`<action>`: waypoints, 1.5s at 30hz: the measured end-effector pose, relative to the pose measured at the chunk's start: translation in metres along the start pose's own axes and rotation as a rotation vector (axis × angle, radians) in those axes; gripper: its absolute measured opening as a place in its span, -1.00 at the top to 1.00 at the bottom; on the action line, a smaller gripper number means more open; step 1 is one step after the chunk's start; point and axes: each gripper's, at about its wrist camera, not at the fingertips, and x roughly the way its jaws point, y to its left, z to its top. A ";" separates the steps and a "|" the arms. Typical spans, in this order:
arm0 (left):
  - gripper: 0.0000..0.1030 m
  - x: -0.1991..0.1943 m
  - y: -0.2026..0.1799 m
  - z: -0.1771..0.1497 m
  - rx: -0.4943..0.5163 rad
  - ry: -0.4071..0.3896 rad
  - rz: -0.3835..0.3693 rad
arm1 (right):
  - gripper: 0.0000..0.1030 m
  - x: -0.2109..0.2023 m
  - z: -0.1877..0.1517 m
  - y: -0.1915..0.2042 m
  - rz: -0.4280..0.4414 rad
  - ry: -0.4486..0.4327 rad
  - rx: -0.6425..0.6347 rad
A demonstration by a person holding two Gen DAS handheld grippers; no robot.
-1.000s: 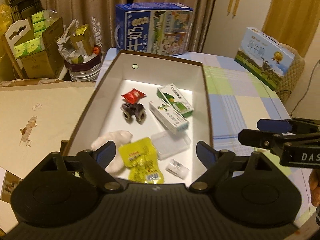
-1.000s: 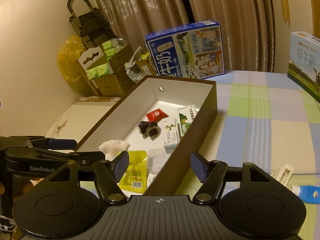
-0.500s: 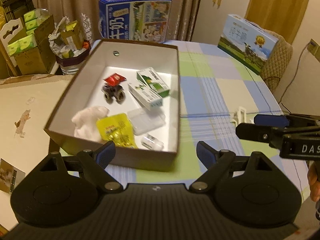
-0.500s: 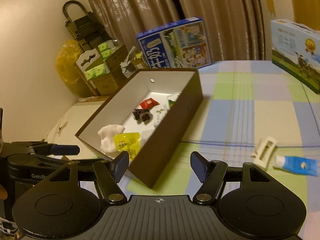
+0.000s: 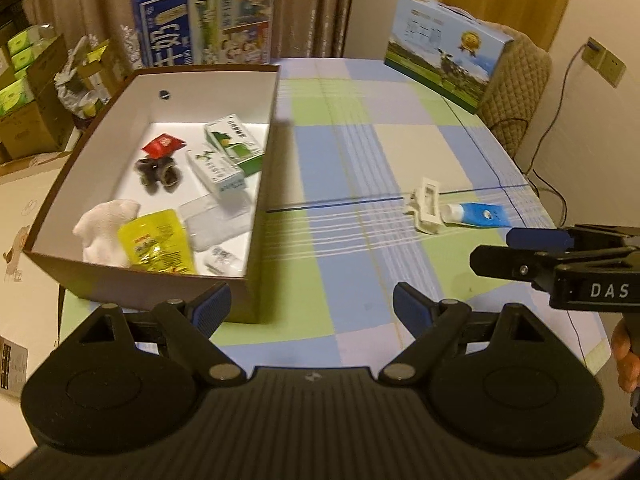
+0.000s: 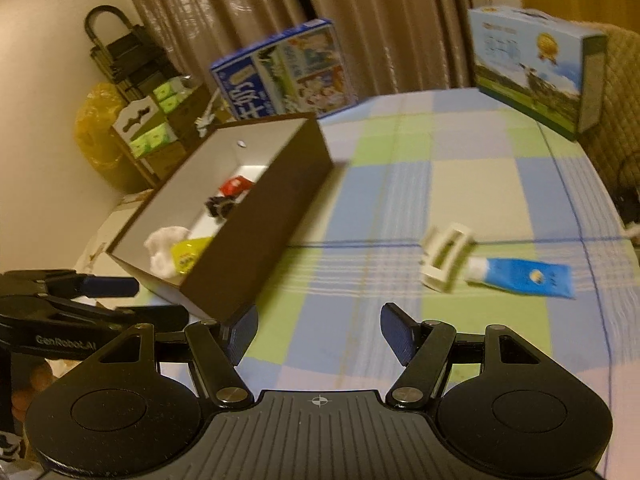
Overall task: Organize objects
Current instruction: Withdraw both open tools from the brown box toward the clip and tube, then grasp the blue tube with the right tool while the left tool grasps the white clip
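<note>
Change: both my claws have swung away from the box [image 5: 256, 240] and out over the tabletop [image 5: 360, 152].
Meaning: box looks loaded; two strays left.
Left claw [image 5: 311, 308]: wide, empty.
Right claw [image 6: 318, 334]: part open, empty.
Targets: clip [image 6: 446, 258] and tube [image 6: 524, 276], touching, ahead-right of my right claw, well apart.

A table under a blue, green and cream checked tablecloth [image 5: 360, 168] fills the room's middle. Behind it hang brown patterned curtains [image 6: 384, 20], with a cream wall [image 6: 48, 60] to their left. Right of the table stands a quilted tan chair [image 5: 516, 80]; beyond it, a wall socket [image 5: 604, 62] with a cable. The light is warm and dim.
</note>
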 end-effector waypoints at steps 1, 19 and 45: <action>-0.66 0.001 -0.004 0.001 0.006 0.001 0.001 | -0.27 -0.001 -0.001 -0.004 -0.004 0.003 0.007; -0.66 0.042 -0.067 0.011 0.044 0.050 -0.007 | -0.27 -0.013 -0.009 -0.084 -0.097 0.041 0.008; -0.66 0.119 -0.121 0.048 0.079 0.096 0.033 | -0.27 0.084 0.017 -0.177 -0.120 0.152 -0.429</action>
